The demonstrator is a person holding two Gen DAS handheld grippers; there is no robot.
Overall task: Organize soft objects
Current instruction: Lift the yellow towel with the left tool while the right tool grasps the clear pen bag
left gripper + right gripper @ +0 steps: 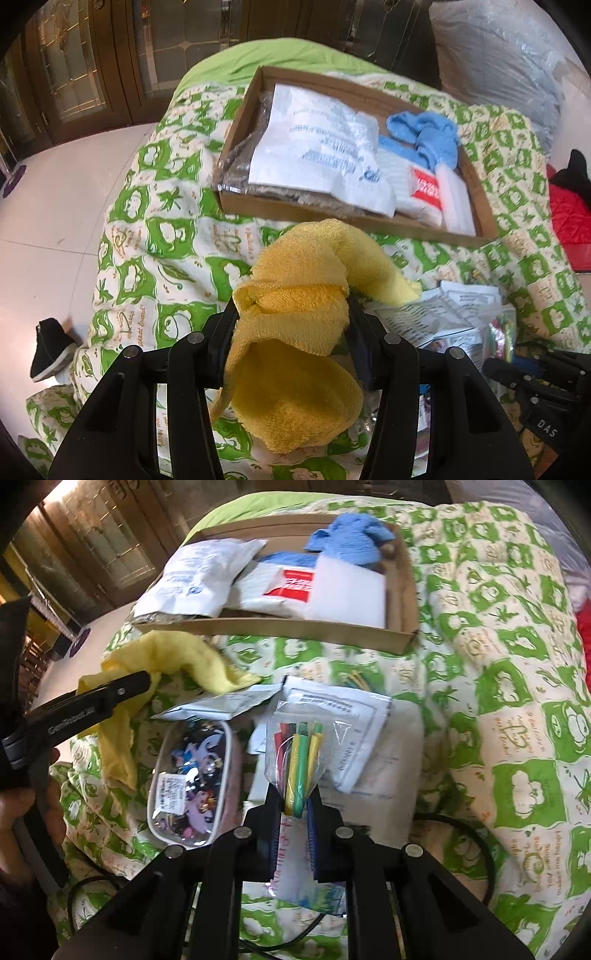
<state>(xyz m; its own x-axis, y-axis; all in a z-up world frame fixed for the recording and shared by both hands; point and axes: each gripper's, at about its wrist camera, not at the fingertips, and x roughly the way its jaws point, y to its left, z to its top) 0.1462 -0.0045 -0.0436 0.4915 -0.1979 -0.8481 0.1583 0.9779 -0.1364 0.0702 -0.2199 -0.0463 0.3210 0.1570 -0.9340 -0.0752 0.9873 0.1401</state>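
Yellow cloth (295, 332) fills the lower centre of the left wrist view, bunched and clamped between the two black fingers of the left gripper (291, 317) — one fold stands up above the jaws, another sags below them toward the bottom of the frame. In the right wrist view the same cloth shows at middle left, draped over that gripper's finger above the green-and-white quilt (517, 664).

Across the upper half of both views lies a shallow cardboard box (236, 147) on the quilt. Inside it are a white printed pouch (317, 155) on the left side, a white packet with a red label (424, 184) right of it, and a blue cloth (428, 136) crumpled in the far right corner.

The right gripper (295, 805), bottom centre of its own view, is closed narrowly on a clear bag of coloured sticks (301, 760) — red, yellow and green ones show through the plastic. Just left of it sits a clear zip pouch (192, 779) with cartoon print, and white printed sachets (343, 731) lie scattered behind the bag.
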